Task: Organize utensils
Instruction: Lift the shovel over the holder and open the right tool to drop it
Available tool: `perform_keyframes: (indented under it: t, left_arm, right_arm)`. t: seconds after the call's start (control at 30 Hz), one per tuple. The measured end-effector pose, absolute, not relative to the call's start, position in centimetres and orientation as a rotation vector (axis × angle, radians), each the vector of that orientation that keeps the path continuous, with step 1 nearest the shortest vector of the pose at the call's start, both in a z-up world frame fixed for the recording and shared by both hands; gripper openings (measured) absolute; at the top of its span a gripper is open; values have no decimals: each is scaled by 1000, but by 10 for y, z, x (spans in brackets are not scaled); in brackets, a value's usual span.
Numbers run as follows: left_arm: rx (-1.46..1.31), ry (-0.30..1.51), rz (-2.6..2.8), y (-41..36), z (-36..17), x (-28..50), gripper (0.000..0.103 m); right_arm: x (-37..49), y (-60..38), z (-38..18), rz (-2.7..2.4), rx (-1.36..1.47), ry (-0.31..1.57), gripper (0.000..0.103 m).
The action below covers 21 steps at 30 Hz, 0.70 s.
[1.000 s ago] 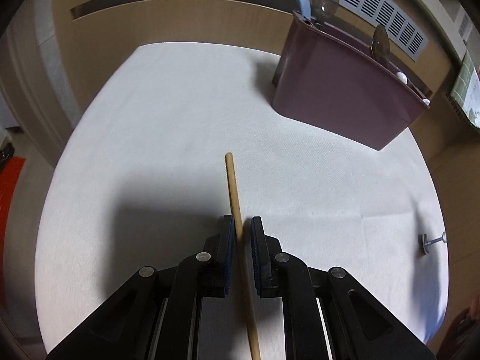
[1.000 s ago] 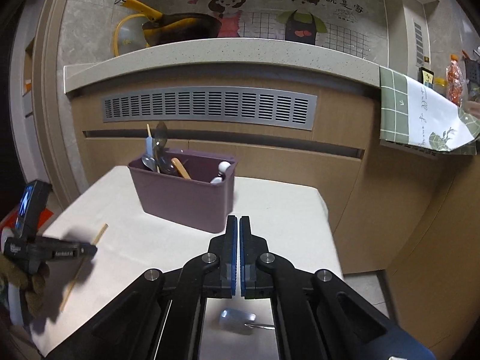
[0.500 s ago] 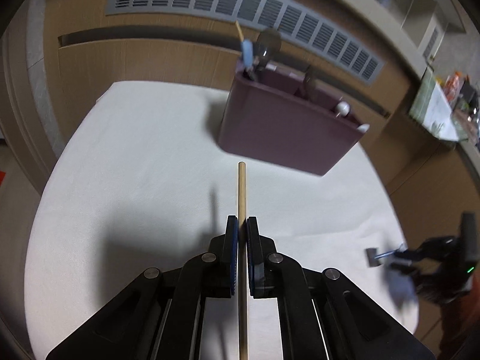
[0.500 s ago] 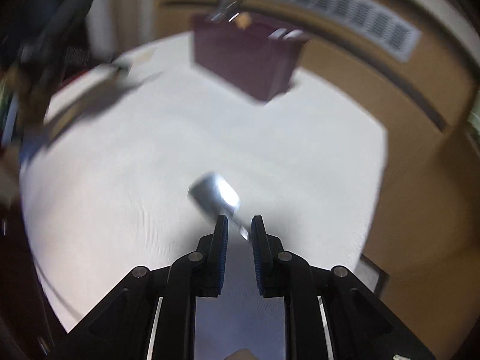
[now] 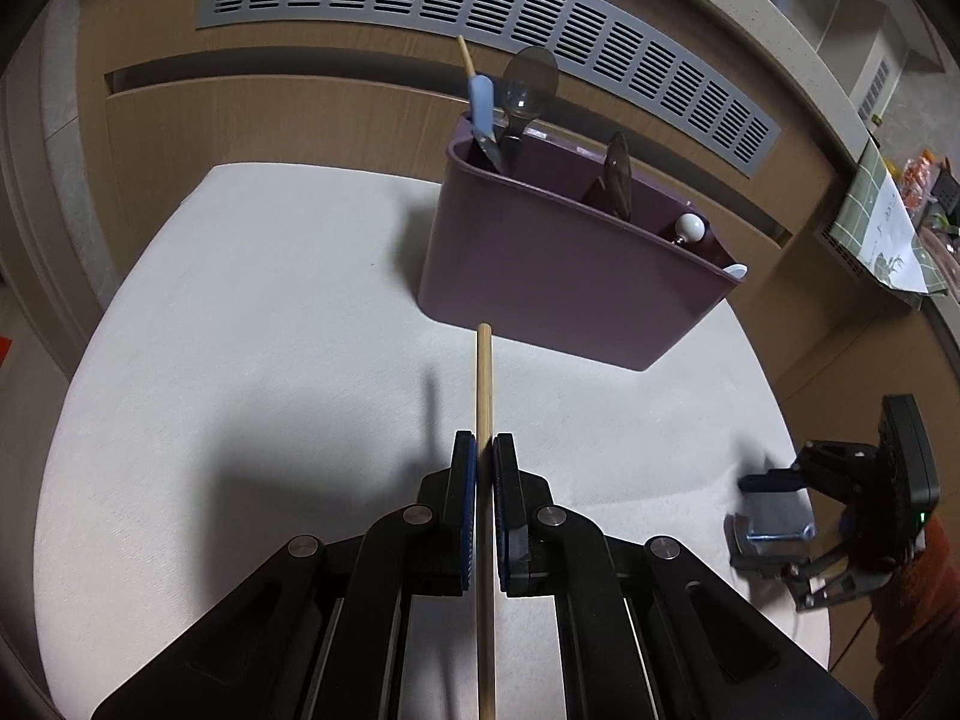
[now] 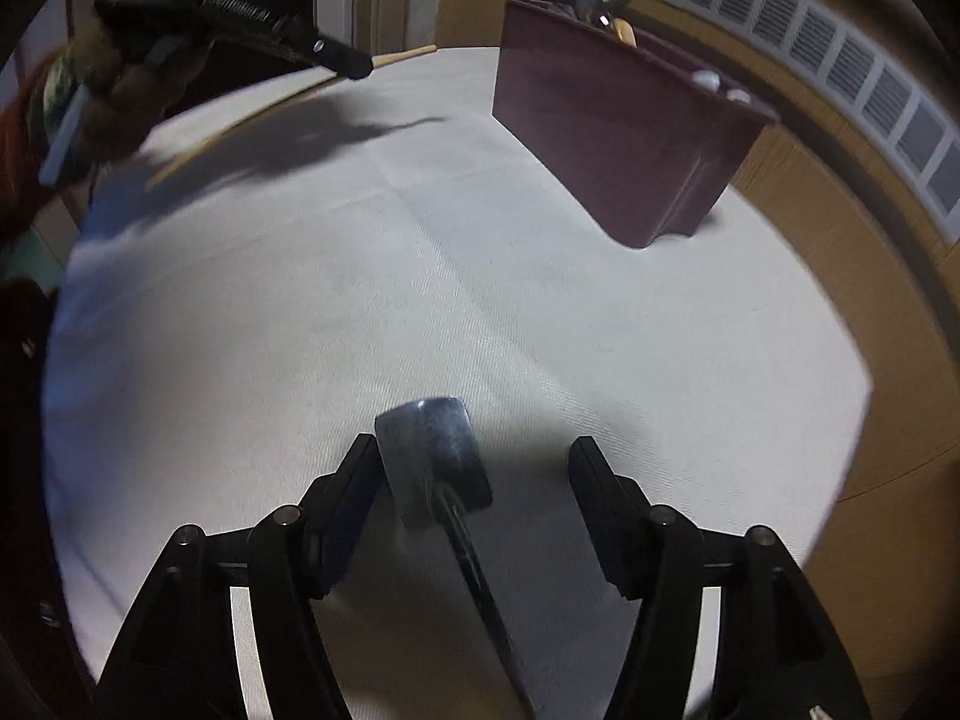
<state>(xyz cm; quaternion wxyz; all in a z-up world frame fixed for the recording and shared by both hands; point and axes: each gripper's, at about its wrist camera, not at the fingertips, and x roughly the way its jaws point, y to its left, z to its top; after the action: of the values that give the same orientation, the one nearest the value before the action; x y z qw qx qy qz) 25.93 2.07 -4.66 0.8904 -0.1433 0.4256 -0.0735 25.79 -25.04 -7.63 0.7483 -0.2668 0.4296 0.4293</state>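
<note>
Left hand-held gripper [image 5: 485, 468] clamped on chopstick [image 5: 483, 396], short of purple holder [image 5: 570, 276] already stocked with utensils; right hand-held gripper [image 6: 471, 474] opening around spatula [image 6: 435, 456] lying on table [image 6: 540, 312], ungripped.

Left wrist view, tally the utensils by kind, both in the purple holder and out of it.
Wooden chopsticks: 2
Metal spoon: 1
Blue-handled utensil: 1
Brown wooden utensil: 1
White-tipped utensils: 2
Metal scoop: 1
Total: 8
</note>
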Motion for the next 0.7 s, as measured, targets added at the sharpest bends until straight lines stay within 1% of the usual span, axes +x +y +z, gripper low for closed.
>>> perform_keyframes:
  t: [0.03,0.07,0.2,0.33,0.47,0.57,0.6,0.67,0.7]
  left_arm:
    - [-303,877,-159,21,-46,259,5]
    - [-307,866,-165,21,-44,258,5]
    - [-306,834,-181,20,-39,258,5]
    - [-326,788,-208,21,-30,255,5]
    - [-347,682,-236,23,-3,248,5]
    - [-345,500,-282,26,46,248,5]
    - [-348,442,-297,26,62,249,5]
    - [-346,273,-311,26,97,252,5]
    - [-341,177,-307,26,114,254,5]
  right_arm:
    - [258,-251,-75,919,-561,929,46]
    - [257,-251,-73,868,-552,906,29]
    - [245,-246,-65,814,-435,935,29]
    - [236,-239,-45,715,-317,900,29]
    - [235,-238,-18,675,-196,832,29]
    - [235,-246,21,679,-52,729,29]
    - [235,-247,44,684,0,659,29]
    - [234,-244,78,684,39,554,29]
    - [234,-240,105,683,48,475,29]
